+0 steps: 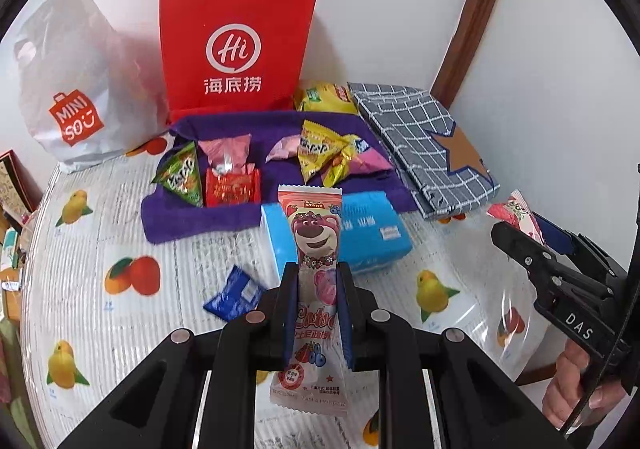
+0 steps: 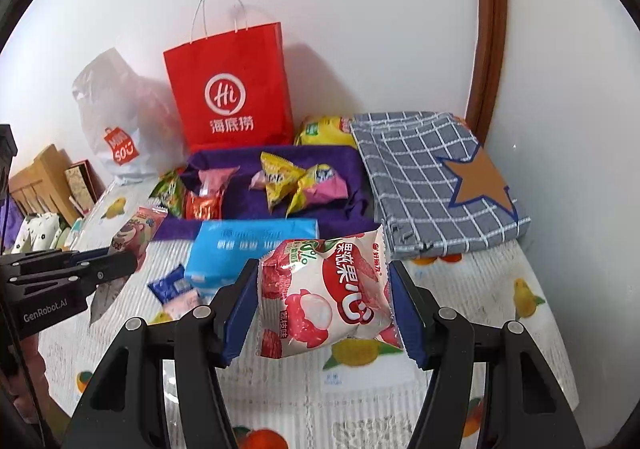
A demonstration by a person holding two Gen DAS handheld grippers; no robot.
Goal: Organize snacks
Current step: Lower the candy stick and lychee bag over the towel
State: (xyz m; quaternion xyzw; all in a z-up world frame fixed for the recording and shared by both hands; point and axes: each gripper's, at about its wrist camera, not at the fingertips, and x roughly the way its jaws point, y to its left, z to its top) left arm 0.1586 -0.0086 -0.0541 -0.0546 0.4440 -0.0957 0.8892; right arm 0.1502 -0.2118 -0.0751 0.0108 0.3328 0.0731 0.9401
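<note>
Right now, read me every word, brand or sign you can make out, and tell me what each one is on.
"Hi" and "海底捞": red bag.
"MINISO": white bag.
"Lotso": bear snack in the left gripper.
"果然果心": lychee pack in the right gripper.
"DAS": right gripper's body, seen from the left wrist.
"GenRobot.AI": left gripper's body, seen from the right wrist.
Blue box, yellow packets and fine print: too blurred.

Bear candy held up
The left gripper [image 1: 318, 313] squeezes a pink bear candy packet [image 1: 314, 249] above the fruit tablecloth [image 1: 120, 249].
</note>
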